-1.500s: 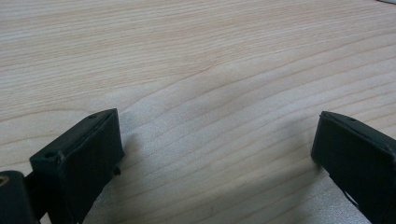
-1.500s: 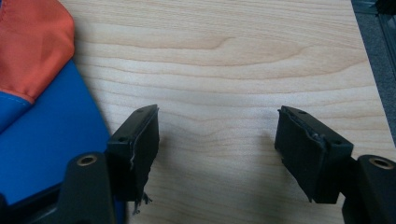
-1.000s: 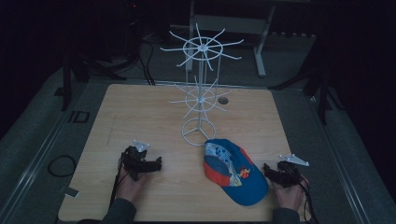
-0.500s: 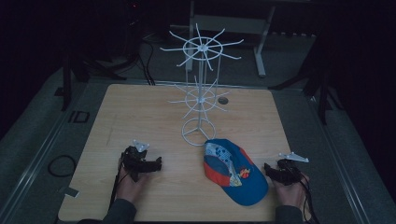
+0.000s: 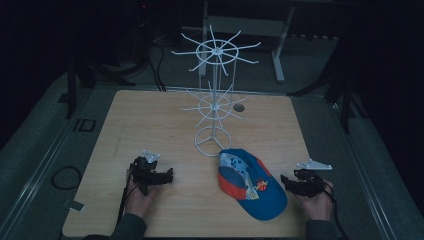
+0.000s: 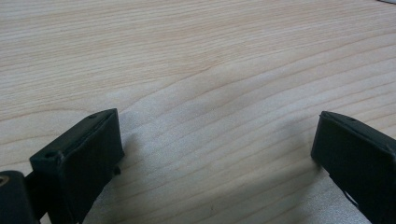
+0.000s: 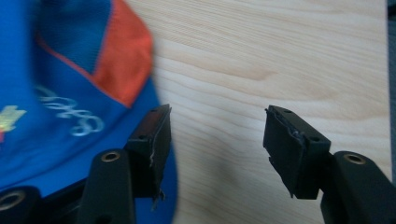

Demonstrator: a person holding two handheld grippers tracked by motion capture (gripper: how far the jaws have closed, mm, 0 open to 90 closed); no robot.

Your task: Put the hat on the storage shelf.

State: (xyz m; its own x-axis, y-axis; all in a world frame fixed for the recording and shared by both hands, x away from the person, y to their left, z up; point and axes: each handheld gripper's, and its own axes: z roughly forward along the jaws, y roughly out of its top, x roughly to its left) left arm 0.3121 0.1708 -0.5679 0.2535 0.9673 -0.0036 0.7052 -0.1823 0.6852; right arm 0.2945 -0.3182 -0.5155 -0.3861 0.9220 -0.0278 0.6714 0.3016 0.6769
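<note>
A blue and orange cap [image 5: 252, 182] lies flat on the wooden table [image 5: 150, 125], just in front of the white wire rack [image 5: 215, 100]. My right gripper [image 5: 286, 181] rests at the cap's right edge, open, with bare wood between its jaws; in the right gripper view the cap [image 7: 60, 93] lies beside and partly under the left jaw of that gripper [image 7: 217, 135]. My left gripper [image 5: 169, 175] sits on the table at the front left, well clear of the cap. Its jaws stand wide apart over bare wood in the left gripper view [image 6: 215, 149], so it is open.
The wire rack has two tiers of spokes and a ring base [image 5: 213, 142] close behind the cap. A small round hole [image 5: 239, 107] is in the table behind the rack. The table's right edge [image 7: 387, 93] runs near my right gripper. Dark floor and stands surround the table.
</note>
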